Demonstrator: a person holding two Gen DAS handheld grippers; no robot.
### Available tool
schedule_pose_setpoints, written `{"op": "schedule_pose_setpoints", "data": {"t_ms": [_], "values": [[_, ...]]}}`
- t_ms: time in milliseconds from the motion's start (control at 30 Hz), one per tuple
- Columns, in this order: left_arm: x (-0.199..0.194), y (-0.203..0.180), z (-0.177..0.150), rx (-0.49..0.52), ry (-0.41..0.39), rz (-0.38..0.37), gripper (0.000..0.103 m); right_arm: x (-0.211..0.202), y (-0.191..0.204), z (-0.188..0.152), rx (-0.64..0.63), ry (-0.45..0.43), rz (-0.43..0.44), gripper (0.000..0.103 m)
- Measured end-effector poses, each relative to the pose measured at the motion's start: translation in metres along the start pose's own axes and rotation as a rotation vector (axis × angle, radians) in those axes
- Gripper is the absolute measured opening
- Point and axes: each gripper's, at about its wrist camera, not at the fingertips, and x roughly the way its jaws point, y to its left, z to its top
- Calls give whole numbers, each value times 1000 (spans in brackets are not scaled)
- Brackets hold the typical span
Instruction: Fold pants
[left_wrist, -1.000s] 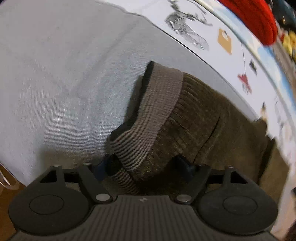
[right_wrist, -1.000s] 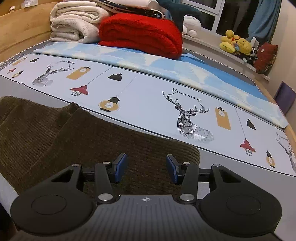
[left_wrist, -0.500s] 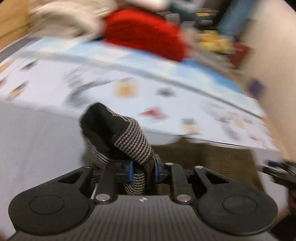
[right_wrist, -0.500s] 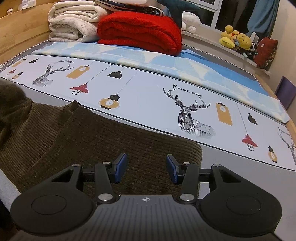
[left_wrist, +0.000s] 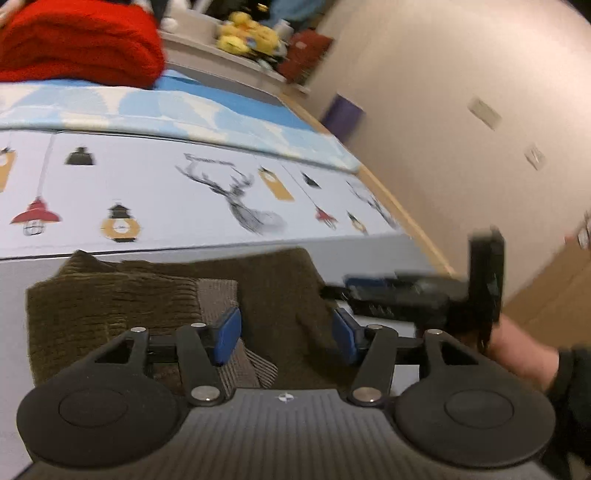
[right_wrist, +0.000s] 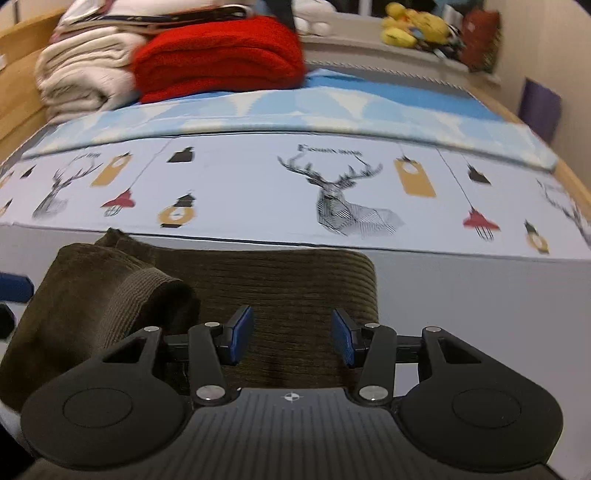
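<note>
Dark olive corduroy pants (left_wrist: 280, 288) lie folded on the grey bed sheet. Their striped grey waistband (left_wrist: 218, 295) rests on top of the fold. My left gripper (left_wrist: 286, 334) hovers just over it, jaws opening, pads apart and pressing on nothing. In the right wrist view the same pants (right_wrist: 295, 288) show a doubled-over layer (right_wrist: 110, 295) at the left. My right gripper (right_wrist: 293, 334) stands open above the cloth with nothing gripped. It also appears as the right gripper (left_wrist: 424, 291) in the left wrist view, held by a hand (left_wrist: 517, 350).
A printed sheet (right_wrist: 258, 184) with deer and lanterns covers the bed beyond the pants. A red blanket (right_wrist: 221, 55) and a cream blanket (right_wrist: 81, 74) are stacked at the back. Plush toys (right_wrist: 413, 27) sit on a ledge. A wall (left_wrist: 461, 110) and the wooden bed edge (left_wrist: 406, 221) bound the right.
My left gripper shut on the waistband, lifted it, carried it across onto the pants and has let it go there. The right gripper shifted a little and stayed open.
</note>
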Motion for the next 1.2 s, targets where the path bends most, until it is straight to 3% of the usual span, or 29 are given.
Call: {"op": "schedule_pose_setpoints", "data": {"t_ms": [133, 300, 467, 567, 800, 933, 1200], "values": [[-4, 36, 11, -72, -8, 125, 60, 2, 2, -1, -23, 8, 14, 50], [-22, 82, 12, -138, 51, 317, 60, 7, 5, 2, 22, 39, 89, 52], [-51, 124, 9, -224, 76, 407, 60, 14, 14, 8, 118, 71, 203, 67], [-62, 135, 6, -224, 94, 438, 60, 23, 21, 11, 193, 115, 292, 78], [-58, 125, 0, -118, 137, 459, 60, 51, 52, 12, 244, 241, 392, 82], [-54, 123, -3, -97, 145, 474, 60, 71, 78, 7, 161, 337, 313, 89], [-56, 128, -1, -100, 140, 493, 60, 90, 101, 4, 129, 377, 280, 98]]}}
